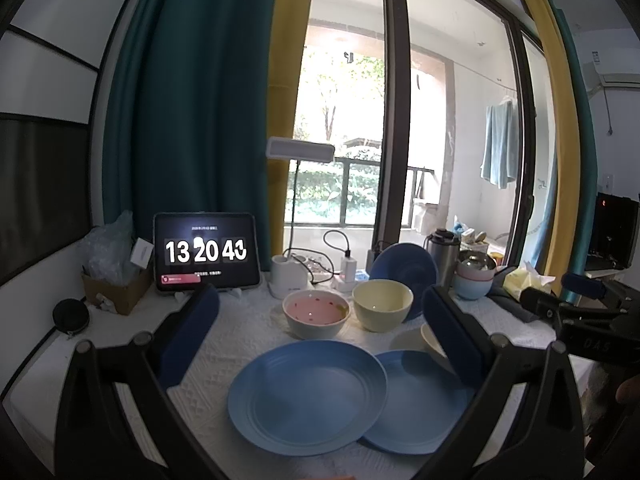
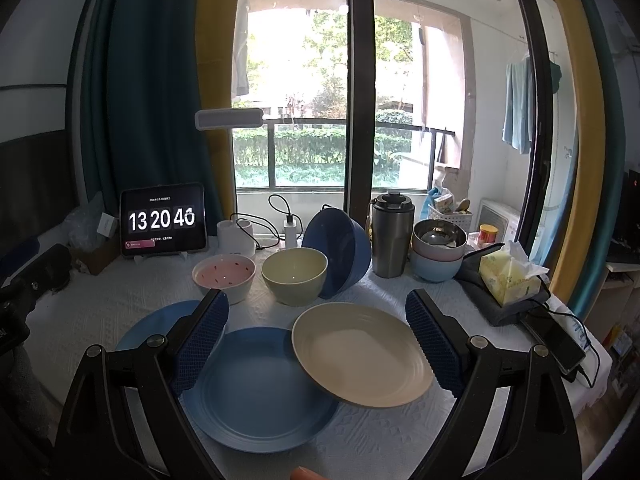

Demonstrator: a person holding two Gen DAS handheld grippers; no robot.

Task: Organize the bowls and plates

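Two blue plates lie overlapping on the white cloth: one [image 1: 308, 396] in front of my left gripper, the other [image 1: 416, 400] to its right and partly under it. A cream plate [image 2: 360, 356] rests tilted on the right blue plate [image 2: 260, 388]. Behind stand a pink bowl [image 1: 316, 314], a yellow-green bowl [image 1: 382, 306] and a dark blue bowl [image 1: 404, 270] tipped on its side. My left gripper [image 1: 320, 332] is open and empty above the plates. My right gripper [image 2: 318, 340] is open and empty, its jaws to either side of the cream plate.
At the back stand a tablet clock [image 1: 206, 252], a desk lamp [image 1: 300, 152], a steel flask [image 2: 390, 236] and stacked bowls [image 2: 438, 254]. A tissue pack [image 2: 510, 272] and a phone [image 2: 558, 340] lie at the right edge. A cardboard box [image 1: 116, 286] sits at the left.
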